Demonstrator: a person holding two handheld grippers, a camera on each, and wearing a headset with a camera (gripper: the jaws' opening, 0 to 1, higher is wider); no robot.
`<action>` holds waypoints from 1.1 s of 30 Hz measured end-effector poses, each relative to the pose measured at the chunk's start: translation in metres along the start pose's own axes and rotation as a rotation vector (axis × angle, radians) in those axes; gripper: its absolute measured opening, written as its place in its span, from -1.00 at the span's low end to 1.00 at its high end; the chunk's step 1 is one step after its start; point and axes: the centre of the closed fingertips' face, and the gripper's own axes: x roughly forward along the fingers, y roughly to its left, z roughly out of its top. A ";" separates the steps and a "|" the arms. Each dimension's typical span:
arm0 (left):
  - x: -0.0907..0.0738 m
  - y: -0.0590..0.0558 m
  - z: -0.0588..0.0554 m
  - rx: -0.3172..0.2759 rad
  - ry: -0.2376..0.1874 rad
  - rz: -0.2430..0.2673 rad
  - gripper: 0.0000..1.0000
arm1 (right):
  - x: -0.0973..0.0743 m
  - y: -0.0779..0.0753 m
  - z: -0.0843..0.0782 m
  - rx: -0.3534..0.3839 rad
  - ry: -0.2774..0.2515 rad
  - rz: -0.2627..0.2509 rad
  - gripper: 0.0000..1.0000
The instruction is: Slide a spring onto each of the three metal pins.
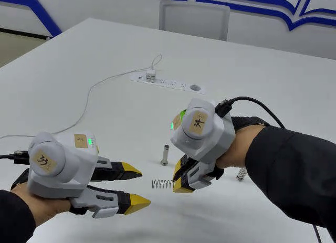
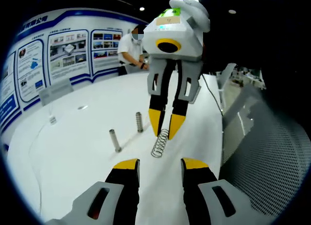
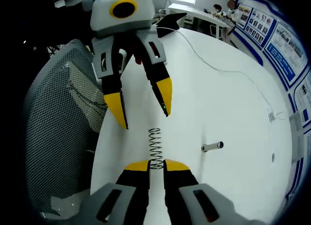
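progress: far pin [image 2: 139,122] looks sprung, bare pin [image 1: 165,155] waits; your right gripper [image 3: 156,165] pinches a spring [image 3: 155,147], left gripper [image 2: 160,163] gapes empty.

The sticker [image 1: 44,160] on the left gripper [image 1: 142,187] reads 33 (written by hand); the one on the right gripper [image 1: 179,187] reads 34. The print on the wall posters [image 2: 63,50] is too small to read.
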 end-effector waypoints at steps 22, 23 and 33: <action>0.011 -0.014 0.011 0.053 -0.019 -0.061 -0.61 | -0.008 0.016 0.014 -0.031 -0.029 -0.002 -0.77; 0.011 -0.014 0.010 0.055 -0.018 -0.062 -0.63 | -0.008 0.016 0.014 -0.031 -0.031 -0.002 -0.77; 0.012 -0.016 0.011 0.063 -0.019 -0.070 -0.75 | -0.008 0.018 0.014 -0.034 -0.038 -0.007 -0.77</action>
